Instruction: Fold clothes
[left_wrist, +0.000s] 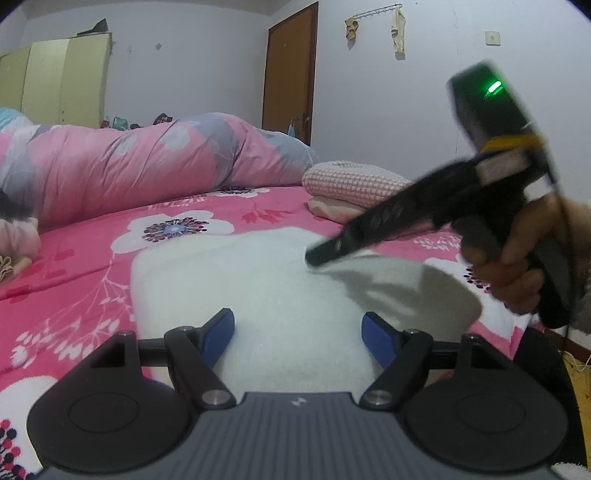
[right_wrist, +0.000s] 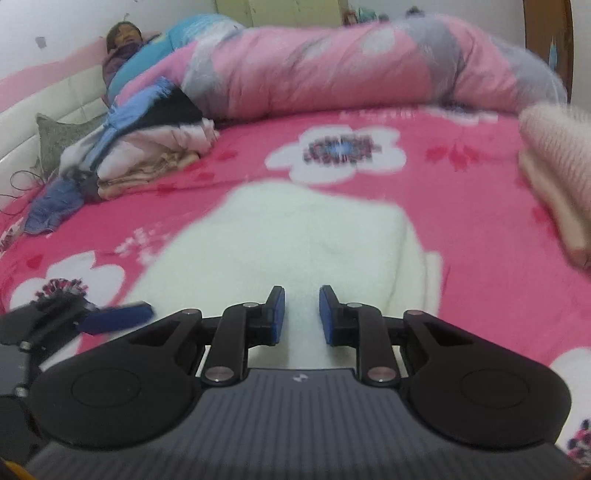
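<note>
The left hand-held gripper (left_wrist: 297, 334) hovers with its blue-padded jaws spread wide and nothing between them, low over a white fluffy folded garment (left_wrist: 258, 291). The right hand-held gripper (right_wrist: 301, 315) has its jaws drawn narrow with a small gap, gripping nothing; in the left wrist view its tip sits at the garment's far right edge, though contact cannot be told through the blur. The garment lies flat on the pink flower-patterned bed sheet (left_wrist: 92, 266). Beyond it to the right sits a folded pink-and-white checked cloth (left_wrist: 354, 182), and a rolled pink-and-grey quilt (right_wrist: 351, 66) lies along the far side.
</note>
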